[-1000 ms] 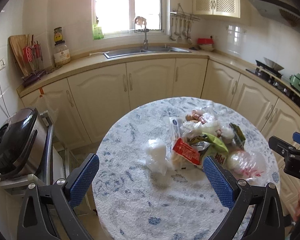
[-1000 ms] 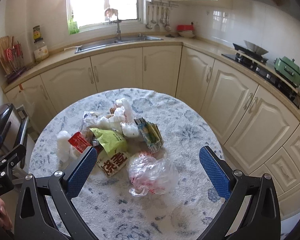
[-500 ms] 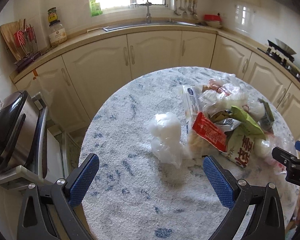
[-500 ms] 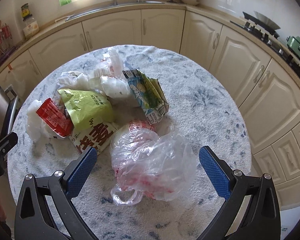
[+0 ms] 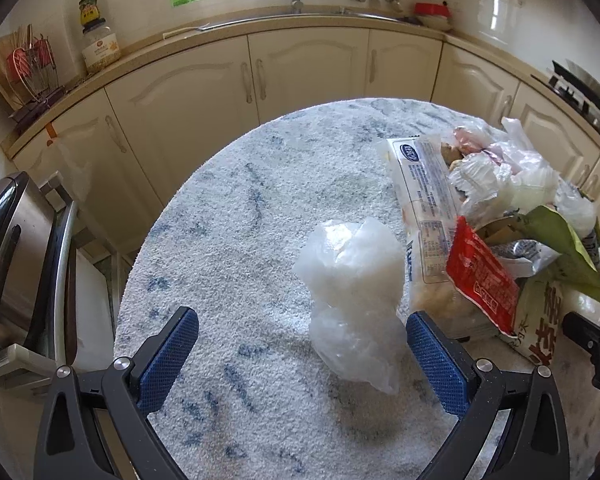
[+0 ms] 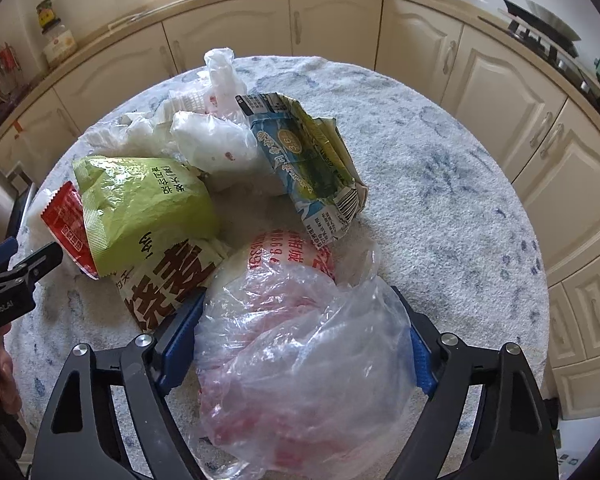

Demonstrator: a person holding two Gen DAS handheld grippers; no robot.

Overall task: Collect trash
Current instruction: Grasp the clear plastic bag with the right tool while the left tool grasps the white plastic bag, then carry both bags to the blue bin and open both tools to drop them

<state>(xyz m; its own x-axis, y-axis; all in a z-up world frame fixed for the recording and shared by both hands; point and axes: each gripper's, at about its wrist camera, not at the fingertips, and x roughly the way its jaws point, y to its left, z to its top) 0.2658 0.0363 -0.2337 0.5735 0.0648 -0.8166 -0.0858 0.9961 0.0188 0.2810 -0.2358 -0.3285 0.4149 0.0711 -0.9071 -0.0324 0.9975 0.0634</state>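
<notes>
The right claw (image 6: 296,344) stands apart around the clear plastic bag (image 6: 300,360), ready to pinch it. The left claw (image 5: 302,344), also apart, frames the white crumpled bag (image 5: 352,280). Remaining wrappers (image 6: 148,208) lie heaped on the round worktop (image 6: 440,184).

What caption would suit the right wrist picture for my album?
Right gripper straddling a clear plastic bag beside snack wrappers and a flattened milk carton on a round table.

A round table (image 5: 240,208) (blue-speckled cloth) carries a trash pile (image 6: 204,176) and white bag (image 5: 352,292).
</notes>
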